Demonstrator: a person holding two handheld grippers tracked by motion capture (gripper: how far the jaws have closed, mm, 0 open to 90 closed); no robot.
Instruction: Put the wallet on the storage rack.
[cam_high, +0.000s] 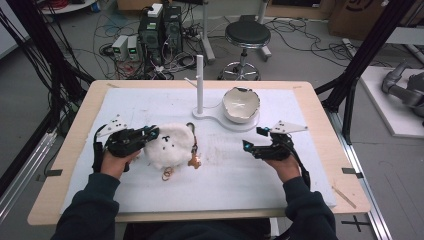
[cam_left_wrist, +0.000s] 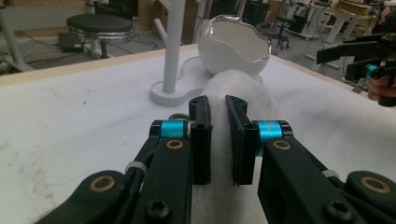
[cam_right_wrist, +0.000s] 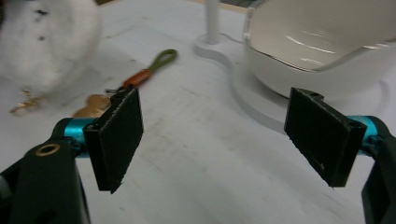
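Note:
A white fluffy plush (cam_high: 170, 142) with small dark spots lies left of centre on the white mat. My left gripper (cam_high: 151, 133) reaches it from the left. In the left gripper view its jaws pinch a fold of the plush (cam_left_wrist: 243, 88), so the left gripper (cam_left_wrist: 218, 109) is shut on it. Beside the plush lies a keyring strap (cam_high: 192, 150) with an olive loop (cam_right_wrist: 161, 59) and gold pieces. My right gripper (cam_high: 254, 138) hovers to the right, apart from the plush (cam_right_wrist: 46, 42). The right gripper (cam_right_wrist: 215, 109) is open with nothing between its pads.
A white eggshell-shaped bowl (cam_high: 241, 104) sits on the base of a white post stand (cam_high: 200, 82) at the back centre. Gold rings (cam_high: 167, 173) lie in front of the plush. A stool (cam_high: 247, 35), computers and cables stand on the floor behind the table.

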